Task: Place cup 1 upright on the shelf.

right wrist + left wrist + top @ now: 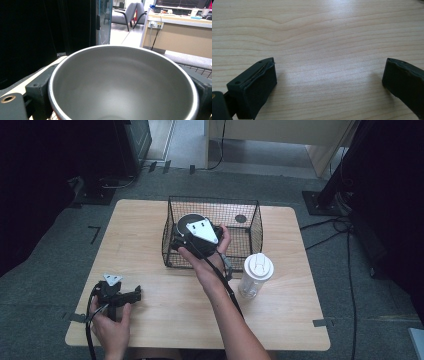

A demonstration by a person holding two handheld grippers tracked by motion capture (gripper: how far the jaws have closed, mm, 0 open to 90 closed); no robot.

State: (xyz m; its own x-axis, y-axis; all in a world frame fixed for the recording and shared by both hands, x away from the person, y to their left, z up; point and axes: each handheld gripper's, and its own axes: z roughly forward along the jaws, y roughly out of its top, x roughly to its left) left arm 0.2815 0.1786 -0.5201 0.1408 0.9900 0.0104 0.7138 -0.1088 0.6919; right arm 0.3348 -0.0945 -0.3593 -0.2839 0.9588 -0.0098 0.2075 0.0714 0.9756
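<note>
Right gripper [181,240] clamps the metal cup [122,82] over the wire basket's [252,232] left end, left gripper [134,295] idle and open near the tabletop's [150,265] front-left corner; next, probably lower and release.

Over the pale, wood-grained table top [322,37], the left gripper [329,80] holds its two black padded jaws wide apart, one at the lower left, one at the lower right. Bare wood lies between them, and a soft glare brightens the table there.
</note>
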